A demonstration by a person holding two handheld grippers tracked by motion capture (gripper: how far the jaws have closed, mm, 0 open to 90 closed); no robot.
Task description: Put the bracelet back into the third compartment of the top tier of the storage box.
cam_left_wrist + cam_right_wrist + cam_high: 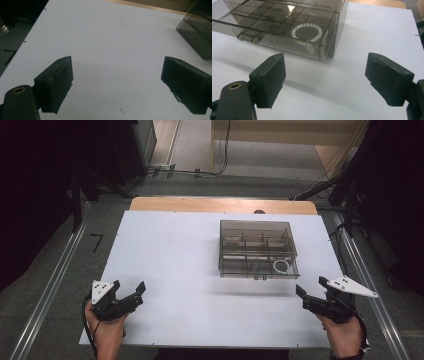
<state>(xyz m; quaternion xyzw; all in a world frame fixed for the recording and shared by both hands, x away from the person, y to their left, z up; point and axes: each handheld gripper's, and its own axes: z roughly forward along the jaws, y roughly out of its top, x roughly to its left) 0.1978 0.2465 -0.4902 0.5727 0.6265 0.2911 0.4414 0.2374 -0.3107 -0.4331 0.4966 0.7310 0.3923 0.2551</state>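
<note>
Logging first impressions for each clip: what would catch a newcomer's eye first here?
Most likely the smoky transparent compartment box on the white table, right of centre, with a white bead bracelet in its near right corner. Next, the two open grippers near the table's front edge, left gripper and right gripper, both apart from the box.

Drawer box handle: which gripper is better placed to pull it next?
Probably right. The right gripper sits open near the box, its own view facing the handle and the bead bracelet. The left gripper, also open, is farther away.
</note>
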